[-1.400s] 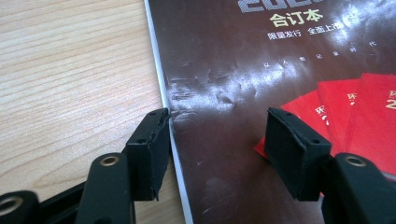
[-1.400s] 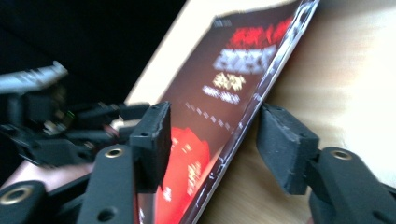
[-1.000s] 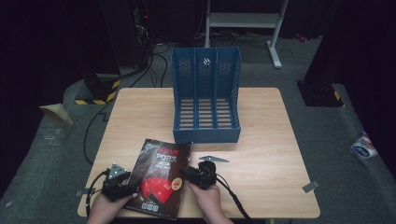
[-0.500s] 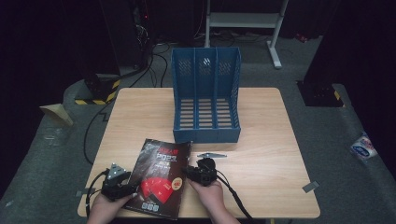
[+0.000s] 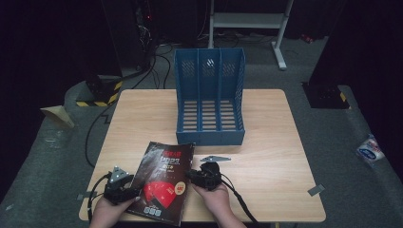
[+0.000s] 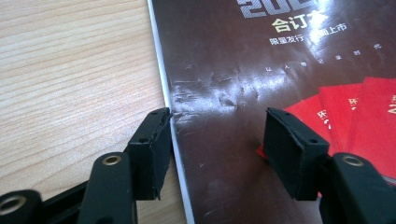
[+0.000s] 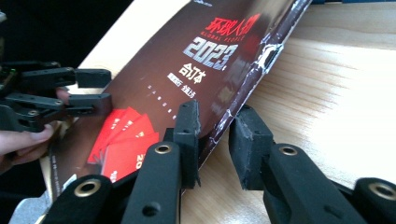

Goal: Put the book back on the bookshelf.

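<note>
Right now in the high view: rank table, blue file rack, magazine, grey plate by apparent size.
1. table
2. blue file rack
3. magazine
4. grey plate, by far the smallest

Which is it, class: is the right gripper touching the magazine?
Touching. In the right gripper view the right gripper has its jaws either side of the magazine spine edge, one jaw pressed against the cover.

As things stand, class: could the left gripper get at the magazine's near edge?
Probably yes. The left gripper is open at the magazine, one jaw over the table and one over the cover, with nothing between.
</note>
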`<state>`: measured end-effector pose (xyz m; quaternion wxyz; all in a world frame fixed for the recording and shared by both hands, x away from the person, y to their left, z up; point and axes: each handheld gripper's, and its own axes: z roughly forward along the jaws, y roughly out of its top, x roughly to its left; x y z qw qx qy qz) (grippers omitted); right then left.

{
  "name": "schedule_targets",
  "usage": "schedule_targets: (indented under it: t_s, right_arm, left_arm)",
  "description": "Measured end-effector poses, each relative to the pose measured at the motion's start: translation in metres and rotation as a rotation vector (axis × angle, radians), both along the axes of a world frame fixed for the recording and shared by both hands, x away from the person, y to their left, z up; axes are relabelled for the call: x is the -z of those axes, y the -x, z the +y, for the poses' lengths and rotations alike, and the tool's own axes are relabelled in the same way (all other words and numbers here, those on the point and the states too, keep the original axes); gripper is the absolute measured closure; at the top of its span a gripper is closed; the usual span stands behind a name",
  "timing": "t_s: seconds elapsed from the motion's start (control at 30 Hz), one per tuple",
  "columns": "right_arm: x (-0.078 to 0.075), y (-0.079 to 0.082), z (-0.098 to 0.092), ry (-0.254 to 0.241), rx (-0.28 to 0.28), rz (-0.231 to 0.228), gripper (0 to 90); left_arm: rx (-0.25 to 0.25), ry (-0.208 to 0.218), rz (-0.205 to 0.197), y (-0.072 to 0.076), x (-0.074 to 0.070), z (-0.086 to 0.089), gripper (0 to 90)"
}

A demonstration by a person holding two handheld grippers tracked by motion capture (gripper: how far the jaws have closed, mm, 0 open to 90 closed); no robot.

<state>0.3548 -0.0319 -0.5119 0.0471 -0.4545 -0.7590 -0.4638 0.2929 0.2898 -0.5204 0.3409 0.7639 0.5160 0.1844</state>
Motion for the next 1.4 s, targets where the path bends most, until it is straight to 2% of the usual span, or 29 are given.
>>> schedule_targets:
  t_s: [0.23,0.5,0.53,0.63,0.67,0.77,0.8,0.83,0.87,0.97,1.03,1.17,1.23,1.27,1.4]
  right_arm:
    - [-0.004,0.005,0.0,-0.024,-0.003,-0.009,76.8]
    - [-0.014,0.013,0.001,-0.032,-0.026,-0.073,80.1]
    - [-0.017,0.014,0.001,-0.037,-0.032,-0.098,81.0]
    - [-0.019,0.015,0.001,-0.038,-0.031,-0.117,81.7]
    - [-0.021,0.015,-0.001,-0.039,-0.032,-0.145,82.9]
    - [-0.024,0.016,-0.002,-0.037,-0.025,-0.162,84.6]
    - [-0.027,0.016,-0.004,-0.03,-0.027,-0.193,86.3]
    - [-0.027,0.016,-0.004,-0.03,-0.027,-0.193,86.3]
    - [-0.031,0.017,-0.005,-0.019,-0.033,-0.216,86.8]
    - [-0.034,0.017,-0.007,-0.008,-0.038,-0.24,86.9]
    - [-0.035,0.018,-0.009,-0.015,-0.038,-0.239,86.9]
    - [-0.038,0.017,-0.013,-0.053,-0.033,-0.234,87.1]
    - [-0.042,0.018,-0.016,-0.071,-0.03,-0.249,87.1]
    - [-0.044,0.019,-0.017,-0.079,-0.028,-0.252,87.1]
    - [-0.051,0.022,-0.022,-0.105,-0.031,-0.29,87.2]
  left_arm:
    - [0.01,-0.003,-0.003,0.0,0.0,-0.001,40.3]
    - [0.015,0.007,-0.005,-0.001,0.001,-0.002,37.0]
    - [0.015,0.013,-0.003,-0.001,0.001,-0.002,35.5]
    - [0.029,0.012,-0.004,-0.001,0.002,-0.003,33.4]
    - [0.031,0.018,-0.006,-0.001,0.002,-0.004,32.6]
    - [0.032,0.022,-0.01,-0.002,0.002,-0.004,31.6]
    - [0.028,0.045,-0.001,-0.003,0.002,-0.004,29.9]
    - [0.029,0.07,0.003,-0.003,0.002,-0.004,29.9]
    - [0.028,0.094,0.007,-0.004,0.003,-0.004,29.4]
    - [0.034,0.085,-0.003,-0.004,0.003,-0.005,29.2]
    - [0.03,0.096,0.0,-0.005,0.003,-0.007,28.7]
    - [0.034,0.115,0.004,-0.006,0.003,-0.008,26.2]
    - [0.035,0.131,0.01,-0.007,0.004,-0.009,24.0]
    - [0.035,0.152,0.017,-0.008,0.003,-0.008,24.0]
    - [0.039,0.304,0.064,-0.017,0.005,-0.008,24.0]
